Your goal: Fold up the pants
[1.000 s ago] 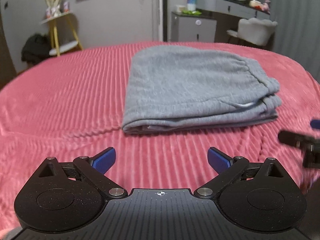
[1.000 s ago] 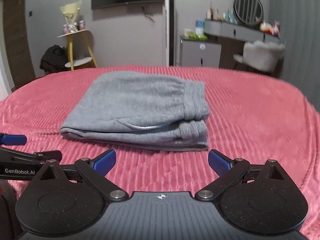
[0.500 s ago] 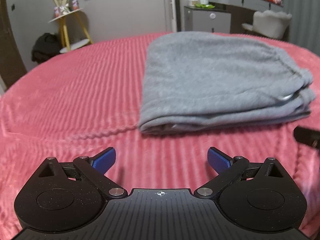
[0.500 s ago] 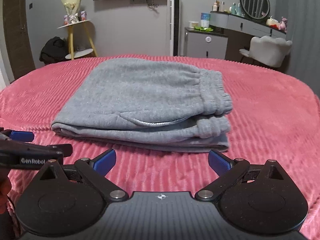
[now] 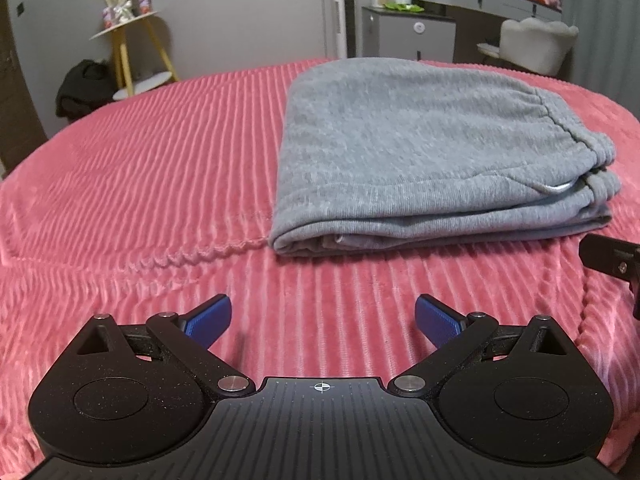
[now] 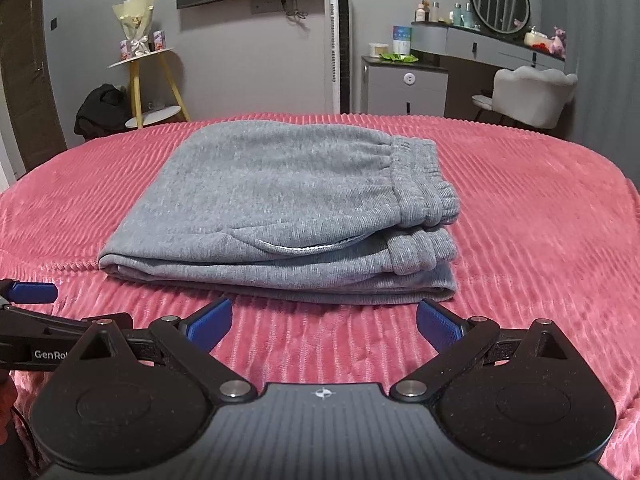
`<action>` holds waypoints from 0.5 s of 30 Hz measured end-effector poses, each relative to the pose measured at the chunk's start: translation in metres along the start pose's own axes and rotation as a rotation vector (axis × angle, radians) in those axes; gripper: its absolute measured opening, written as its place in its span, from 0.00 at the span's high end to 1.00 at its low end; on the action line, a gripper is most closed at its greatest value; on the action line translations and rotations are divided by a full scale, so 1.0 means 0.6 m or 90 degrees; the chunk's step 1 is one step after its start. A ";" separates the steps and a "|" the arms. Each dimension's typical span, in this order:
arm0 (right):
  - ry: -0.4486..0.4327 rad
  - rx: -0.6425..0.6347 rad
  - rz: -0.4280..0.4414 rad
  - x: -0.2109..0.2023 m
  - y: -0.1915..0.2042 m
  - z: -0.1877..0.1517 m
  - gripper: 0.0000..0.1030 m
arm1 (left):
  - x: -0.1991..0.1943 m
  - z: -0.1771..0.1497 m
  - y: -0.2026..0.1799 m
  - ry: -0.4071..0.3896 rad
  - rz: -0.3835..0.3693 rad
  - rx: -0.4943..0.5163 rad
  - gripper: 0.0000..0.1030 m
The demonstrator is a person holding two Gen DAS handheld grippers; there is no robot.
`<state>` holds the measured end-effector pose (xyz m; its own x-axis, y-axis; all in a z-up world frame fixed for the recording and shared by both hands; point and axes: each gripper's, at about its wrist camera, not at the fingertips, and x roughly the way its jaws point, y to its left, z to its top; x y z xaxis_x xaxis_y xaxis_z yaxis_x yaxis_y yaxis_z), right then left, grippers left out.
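Here, view by view.

Left wrist view:
- Left gripper [image 5: 323, 318]: black two-finger tool with blue pads, jaws spread wide, nothing between them, above bare blanket.
- Grey fleece pants [image 5: 424, 152]: folded into a layered rectangular stack, lying flat on the pink ribbed blanket [image 5: 140, 168] ahead and a little right of the gripper, apart from both pads.
- Stack details: rounded fold edge faces left-front; gathered elastic waistband sits at the right end.
- Right gripper [image 5: 612, 258]: only a black piece shows at the right edge, near the stack's right front corner; its opening cannot be told from here.

Right wrist view:
- Right gripper [image 6: 324, 320]: jaws spread wide, empty, just short of the stack's near edge.
- Pants [image 6: 280, 192]: centred ahead, waistband to the right, a pale pocket edge showing along the front.
- Left gripper [image 6: 30, 294]: a blue pad and black arm enter from the left edge, beside the stack's left front corner, not touching it.
- Background: yellow-legged side table [image 6: 144, 80], white padded chair [image 6: 532, 96], round mirror [image 6: 500, 2].
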<state>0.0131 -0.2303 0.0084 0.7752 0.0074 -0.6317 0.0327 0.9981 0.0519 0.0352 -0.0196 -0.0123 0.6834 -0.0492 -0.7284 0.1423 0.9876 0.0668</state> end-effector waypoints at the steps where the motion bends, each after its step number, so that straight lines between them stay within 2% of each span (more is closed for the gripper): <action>1: -0.001 0.001 0.001 -0.001 -0.001 0.000 0.04 | 0.000 0.000 0.001 -0.001 0.001 -0.003 0.01; 15: 0.002 0.009 0.005 0.002 -0.003 0.000 0.04 | 0.006 -0.001 0.003 0.012 0.002 -0.016 0.01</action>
<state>0.0139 -0.2319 0.0074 0.7733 0.0158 -0.6338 0.0354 0.9971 0.0680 0.0376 -0.0179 -0.0153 0.6702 -0.0437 -0.7409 0.1218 0.9912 0.0517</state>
